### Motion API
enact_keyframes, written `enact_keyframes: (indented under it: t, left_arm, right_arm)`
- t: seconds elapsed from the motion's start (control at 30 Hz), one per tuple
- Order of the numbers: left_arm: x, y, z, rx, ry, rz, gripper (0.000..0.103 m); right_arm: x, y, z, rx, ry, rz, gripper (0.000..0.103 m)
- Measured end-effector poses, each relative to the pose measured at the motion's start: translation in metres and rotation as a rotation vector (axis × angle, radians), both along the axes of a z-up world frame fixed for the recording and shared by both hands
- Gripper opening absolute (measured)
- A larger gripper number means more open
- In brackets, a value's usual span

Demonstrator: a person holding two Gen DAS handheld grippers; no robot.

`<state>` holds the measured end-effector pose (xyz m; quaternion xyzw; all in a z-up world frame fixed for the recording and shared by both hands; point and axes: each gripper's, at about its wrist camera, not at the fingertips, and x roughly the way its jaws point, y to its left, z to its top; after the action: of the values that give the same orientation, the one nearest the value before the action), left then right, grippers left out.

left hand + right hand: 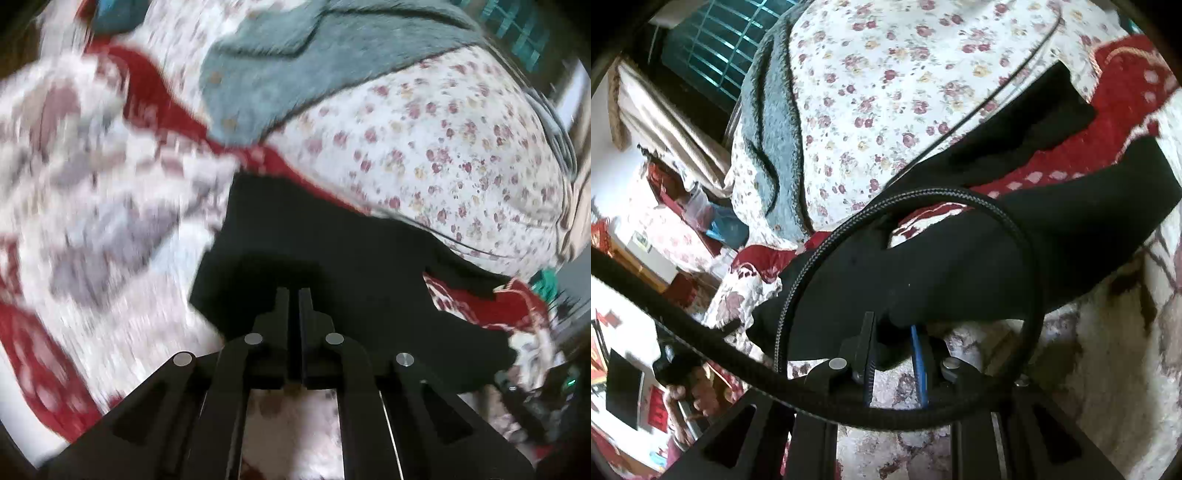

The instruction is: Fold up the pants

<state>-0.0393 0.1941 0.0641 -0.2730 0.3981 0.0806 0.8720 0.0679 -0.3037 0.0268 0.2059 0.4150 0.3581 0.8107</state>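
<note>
Black pants (960, 266) apparently hide right fingers' (866, 343) tips.

Count, both wrist views:

- Pants (960, 266): 1 pair, black, with 2 legs distinguishable in the right wrist view.
- Claws: 2. Left claw (294, 295), 2 fingers, pressed nearly together on the black fabric. Right claw (890, 325), 2 fingers, one fitted with a blue pad, black fabric between them.
- Braided cable (1008, 221): 1, forming 1 loop across the right wrist view.
- Thin dark cord (997, 92): 1.
- Floral quilt (443, 147), white with small roses: 1.
- Red-and-white patterned blanket (92, 221): 1.
- Grey-blue fleece garment (277, 74): 1; 2 buttons visible on it in the left view, blurred.
</note>
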Motion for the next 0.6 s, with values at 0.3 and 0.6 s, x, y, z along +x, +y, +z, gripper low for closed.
enact_keyframes:
  t: [0.3,0.6]
  left_arm:
    - [-0.012,-0.007,-0.041,-0.189,0.104,0.064,0.057]
    - [0.007,-0.012,-0.048,-0.162,0.050,0.160,0.086]
  right_arm:
    - [0.012,-0.013,-0.026,0.030,0.129,-0.037,0.042]
    - [0.021,-0.015,-0.039,0.079,0.163,-0.048,0.053]
